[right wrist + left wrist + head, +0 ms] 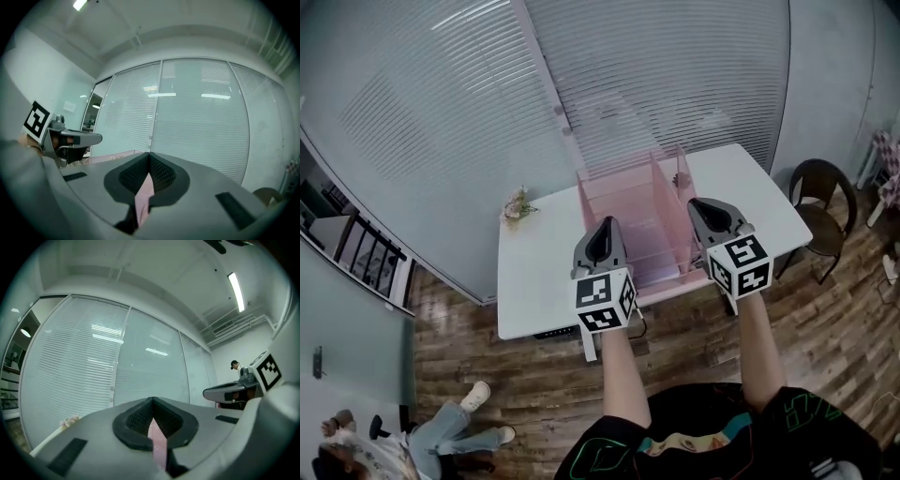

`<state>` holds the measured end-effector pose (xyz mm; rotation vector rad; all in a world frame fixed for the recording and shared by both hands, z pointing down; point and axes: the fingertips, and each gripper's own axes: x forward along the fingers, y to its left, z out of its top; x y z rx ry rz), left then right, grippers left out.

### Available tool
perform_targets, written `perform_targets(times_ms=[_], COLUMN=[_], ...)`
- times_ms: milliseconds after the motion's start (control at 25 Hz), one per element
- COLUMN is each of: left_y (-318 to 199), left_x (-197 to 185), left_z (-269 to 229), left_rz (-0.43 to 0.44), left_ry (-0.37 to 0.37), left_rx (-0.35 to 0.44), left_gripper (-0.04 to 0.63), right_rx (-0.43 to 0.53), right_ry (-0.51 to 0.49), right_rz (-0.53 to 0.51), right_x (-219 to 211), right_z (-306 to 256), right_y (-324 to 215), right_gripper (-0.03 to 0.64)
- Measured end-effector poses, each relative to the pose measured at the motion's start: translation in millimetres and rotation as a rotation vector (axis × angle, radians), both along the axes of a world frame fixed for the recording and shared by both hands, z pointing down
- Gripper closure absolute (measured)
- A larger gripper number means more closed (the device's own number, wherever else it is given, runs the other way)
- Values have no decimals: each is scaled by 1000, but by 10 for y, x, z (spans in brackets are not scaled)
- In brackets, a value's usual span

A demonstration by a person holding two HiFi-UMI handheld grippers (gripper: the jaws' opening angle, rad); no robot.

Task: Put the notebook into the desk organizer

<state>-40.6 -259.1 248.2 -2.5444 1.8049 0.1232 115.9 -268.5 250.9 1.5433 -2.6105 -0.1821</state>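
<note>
A pink see-through desk organizer (623,202) with upright dividers stands on the white table (539,281). A flat pink sheet (661,272) lies in front of it near the table's front edge; I cannot tell whether it is the notebook or the organizer's base. My left gripper (605,223) hovers over the organizer's left front, shut and empty. My right gripper (696,202) hangs by the organizer's right side, also shut and empty. In the left gripper view the jaws (152,399) meet with only a pink sliver behind them. The right gripper view (149,153) shows the same.
A small bunch of flowers (517,204) sits at the table's far left corner and a small object (682,178) behind the organizer. A dark chair (820,202) stands to the right. A person (441,436) is on the wooden floor at lower left. Blinds cover the glass wall behind.
</note>
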Motion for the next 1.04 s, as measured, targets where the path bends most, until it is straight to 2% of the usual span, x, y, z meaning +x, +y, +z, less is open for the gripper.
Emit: perform_targets(times_ms=[120, 200, 680, 1040], left_y=[20, 21, 94, 86], left_x=[-35, -31, 150, 198], left_z=[57, 80, -22, 12], left_rz=[-34, -44, -13, -14], left_ry=[-11, -18, -34, -27], left_rx=[-3, -8, 43, 34], left_gripper=[596, 597, 597, 597], right_rx=[-27, -25, 30, 43], right_ry=[-50, -44, -84, -89], right_rz=[-23, -24, 27, 32], right_x=[44, 61, 164, 244], right_z=[4, 22, 10, -4], right_y=[52, 72, 95, 131], right_gripper=[614, 614, 614, 614])
